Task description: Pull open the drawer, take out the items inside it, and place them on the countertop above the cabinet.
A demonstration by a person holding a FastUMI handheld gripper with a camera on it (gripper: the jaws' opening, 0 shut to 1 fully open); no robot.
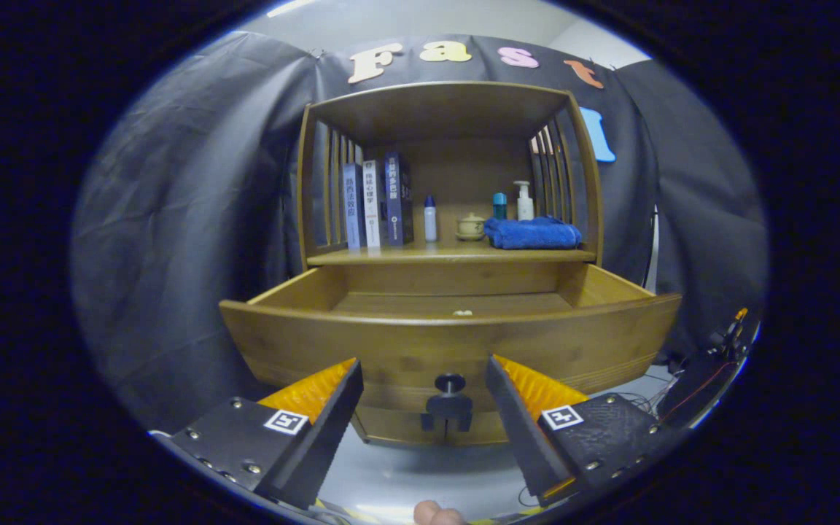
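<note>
My view is evenly lit from overhead, where a bright ceiling strip light (292, 6) glares. Fisheye distortion bows the front of the open wooden drawer (449, 343) and curves everything outward. The drawer's inside lies in soft shadow. Focus is sharp centrally, softer toward the rim.

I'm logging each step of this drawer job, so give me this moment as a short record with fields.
drawer: pulled open, front facing the gripper
drawer knob: dark, between the fingers, untouched
gripper: open, fingers either side of the knob, holding nothing
drawer contents: one small pale item just behind the front panel; too small to identify
countertop: carries books, white bottle, lidded cup, blue towel, pump bottle
</note>
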